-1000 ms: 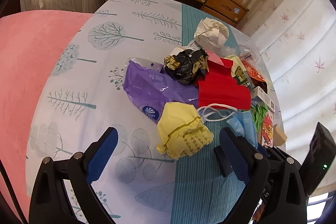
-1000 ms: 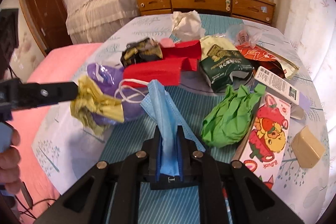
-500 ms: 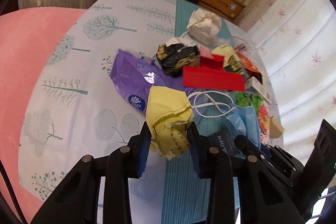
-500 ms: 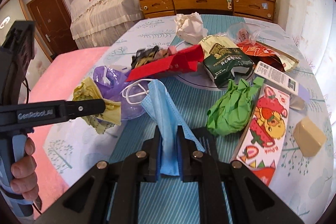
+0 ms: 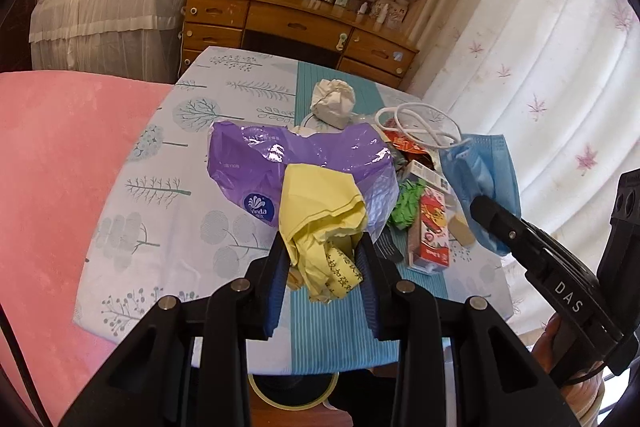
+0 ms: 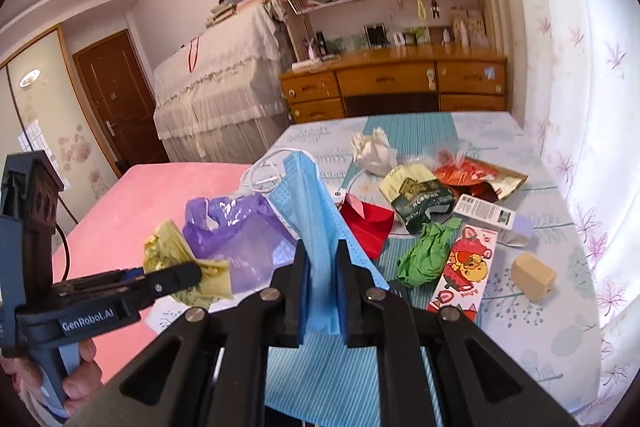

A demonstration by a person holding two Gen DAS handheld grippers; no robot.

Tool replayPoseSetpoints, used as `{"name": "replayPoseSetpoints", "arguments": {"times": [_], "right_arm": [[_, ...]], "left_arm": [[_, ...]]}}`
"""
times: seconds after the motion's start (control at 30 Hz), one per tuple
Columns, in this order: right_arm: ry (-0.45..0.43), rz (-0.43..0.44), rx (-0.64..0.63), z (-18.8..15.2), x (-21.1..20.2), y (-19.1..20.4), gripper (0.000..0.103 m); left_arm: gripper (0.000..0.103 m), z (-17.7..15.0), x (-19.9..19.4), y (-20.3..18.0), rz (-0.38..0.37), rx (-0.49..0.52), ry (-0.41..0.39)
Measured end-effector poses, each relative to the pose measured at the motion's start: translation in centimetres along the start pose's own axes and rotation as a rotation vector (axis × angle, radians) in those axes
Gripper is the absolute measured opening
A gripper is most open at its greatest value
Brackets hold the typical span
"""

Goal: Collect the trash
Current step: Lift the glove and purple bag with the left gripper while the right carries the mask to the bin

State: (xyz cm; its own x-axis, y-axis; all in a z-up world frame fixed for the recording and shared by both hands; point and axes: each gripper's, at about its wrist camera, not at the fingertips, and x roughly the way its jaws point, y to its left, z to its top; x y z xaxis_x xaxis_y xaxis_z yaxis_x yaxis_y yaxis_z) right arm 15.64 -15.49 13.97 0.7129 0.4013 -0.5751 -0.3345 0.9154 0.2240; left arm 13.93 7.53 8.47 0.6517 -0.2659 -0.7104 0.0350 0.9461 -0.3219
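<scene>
My left gripper [image 5: 322,247] is shut on a crumpled yellow paper [image 5: 320,203] and holds it above the table's near edge. A purple plastic bag [image 5: 256,163] hangs right behind the paper and looks lifted along with it. My right gripper [image 6: 322,251] is shut on a blue face mask [image 6: 308,195], whose white ear loops dangle at the top. The right wrist view shows the left gripper [image 6: 172,273] at lower left with the yellow paper [image 6: 166,247] and the purple bag [image 6: 240,239]. The mask [image 5: 484,171] also shows at the right of the left wrist view.
On the tree-print tablecloth [image 5: 160,187] lie a white paper ball [image 6: 374,153], red paper [image 6: 368,223], a dark green snack bag [image 6: 420,203], an orange wrapper [image 6: 476,179], green crumpled paper [image 6: 424,255], a strawberry carton [image 6: 464,275] and a tan block [image 6: 534,277]. A pink bed [image 5: 48,187] lies left.
The left gripper closed on the yellow paper and rose with it, the purple bag coming up too. The right gripper lifted the blue mask off the table.
</scene>
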Motion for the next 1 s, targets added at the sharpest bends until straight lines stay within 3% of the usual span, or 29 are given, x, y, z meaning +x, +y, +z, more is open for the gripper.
{"name": "replayPoseSetpoints", "arguments": {"times": [0.47,0.67,0.83,1.0], "right_arm": [[-0.003,0.040,0.041,-4.8,-5.3,-0.4,0.011],[0.034,0.043,0.023,-8.6,-6.0,-0.6,0.011],[0.070,0.036,0.063,-9.9,-4.8,-1.5,0.011],[0.085,0.044,0.051,-11.4,-4.7,-1.6,0.011]], "left_arm": [[0.030,-4.2,-3.2,-0.1,-0.218,0.010,0.053],[0.030,-7.6,-3.2,-0.7,-0.205,0.061,0.089],[0.030,-8.2,-1.4,-0.8,-0.198,0.035,0.098],[0.030,-9.6,0.0,-1.4,-0.192,0.080,0.132]]}}
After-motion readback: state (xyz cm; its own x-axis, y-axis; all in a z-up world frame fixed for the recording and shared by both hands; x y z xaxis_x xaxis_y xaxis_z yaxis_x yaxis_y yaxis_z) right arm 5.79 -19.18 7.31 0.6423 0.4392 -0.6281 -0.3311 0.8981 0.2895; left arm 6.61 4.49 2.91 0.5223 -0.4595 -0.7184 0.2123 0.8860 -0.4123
